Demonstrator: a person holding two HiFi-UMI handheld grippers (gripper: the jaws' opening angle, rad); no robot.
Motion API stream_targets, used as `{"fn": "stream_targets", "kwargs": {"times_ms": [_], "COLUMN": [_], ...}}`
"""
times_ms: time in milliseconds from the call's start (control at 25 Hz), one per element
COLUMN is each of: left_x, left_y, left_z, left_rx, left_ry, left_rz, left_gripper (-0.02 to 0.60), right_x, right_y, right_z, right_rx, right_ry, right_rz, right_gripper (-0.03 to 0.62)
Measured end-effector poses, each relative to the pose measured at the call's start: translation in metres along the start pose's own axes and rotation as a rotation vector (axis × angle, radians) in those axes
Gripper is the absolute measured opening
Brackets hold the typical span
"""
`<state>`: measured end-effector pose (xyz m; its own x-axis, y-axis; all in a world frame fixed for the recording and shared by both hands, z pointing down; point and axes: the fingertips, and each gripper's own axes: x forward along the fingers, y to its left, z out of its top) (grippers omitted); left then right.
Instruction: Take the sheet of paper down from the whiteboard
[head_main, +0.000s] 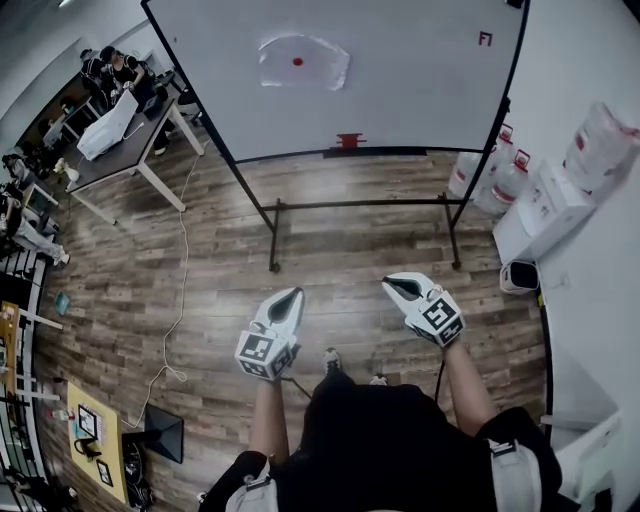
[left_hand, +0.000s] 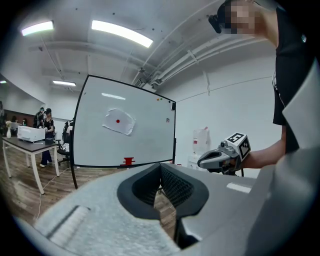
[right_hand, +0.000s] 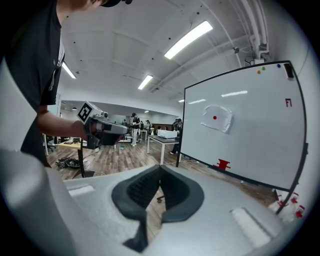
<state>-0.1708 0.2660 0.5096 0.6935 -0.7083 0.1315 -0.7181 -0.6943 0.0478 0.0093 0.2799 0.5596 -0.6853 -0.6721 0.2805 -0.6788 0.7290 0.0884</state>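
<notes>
A wrinkled white sheet of paper (head_main: 303, 61) hangs on the upper left part of the whiteboard (head_main: 400, 80), pinned by a red round magnet (head_main: 297, 61). The same paper (left_hand: 119, 121) shows in the left gripper view, and the paper (right_hand: 216, 118) in the right gripper view. Both grippers are held side by side, well short of the board, over the wooden floor. My left gripper (head_main: 293, 293) is shut with nothing in it, its tips meeting (left_hand: 160, 165). My right gripper (head_main: 393, 286) is also shut and holds nothing (right_hand: 160, 168).
A red object (head_main: 349, 140) sits on the board's bottom ledge. The board's black stand (head_main: 360, 205) has feet on the floor. White jugs and boxes (head_main: 530, 185) line the right wall. A table (head_main: 125, 140) with people stands at the left; a cable (head_main: 180, 300) trails across the floor.
</notes>
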Motion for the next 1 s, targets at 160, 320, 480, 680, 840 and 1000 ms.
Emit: {"fn": "stream_targets", "kwargs": {"times_ms": [160, 320, 480, 680, 840, 1000], "left_x": [0.005, 0.011, 0.02, 0.031, 0.044, 0.054], "left_y": [0.022, 0.049, 0.074, 0.108, 0.133, 0.15], "left_z": [0.0, 0.005, 0.006, 0.004, 0.006, 0.007], "left_rx": [0.001, -0.007, -0.017, -0.032, -0.028, -0.023], "left_ry": [-0.005, -0.012, -0.005, 0.003, 0.003, 0.004], "left_rz": [-0.012, -0.014, -0.022, -0.04, -0.059, -0.09], "left_gripper": [0.011, 0.011, 0.011, 0.011, 0.011, 0.011], "right_x": [0.017, 0.038, 0.059, 0.088, 0.108, 0.126], "right_y": [-0.01, -0.016, -0.023, -0.031, -0.041, -0.049], "right_z": [0.005, 0.011, 0.013, 0.015, 0.017, 0.02], "right_rx": [0.008, 0.01, 0.016, 0.028, 0.036, 0.047], "right_ry": [0.007, 0.016, 0.032, 0.047, 0.052, 0.052], "right_rz": [-0.023, -0.032, -0.036, -0.057, -0.078, -0.104], "right_gripper": [0.003, 0.003, 0.003, 0.003, 0.003, 0.003]}}
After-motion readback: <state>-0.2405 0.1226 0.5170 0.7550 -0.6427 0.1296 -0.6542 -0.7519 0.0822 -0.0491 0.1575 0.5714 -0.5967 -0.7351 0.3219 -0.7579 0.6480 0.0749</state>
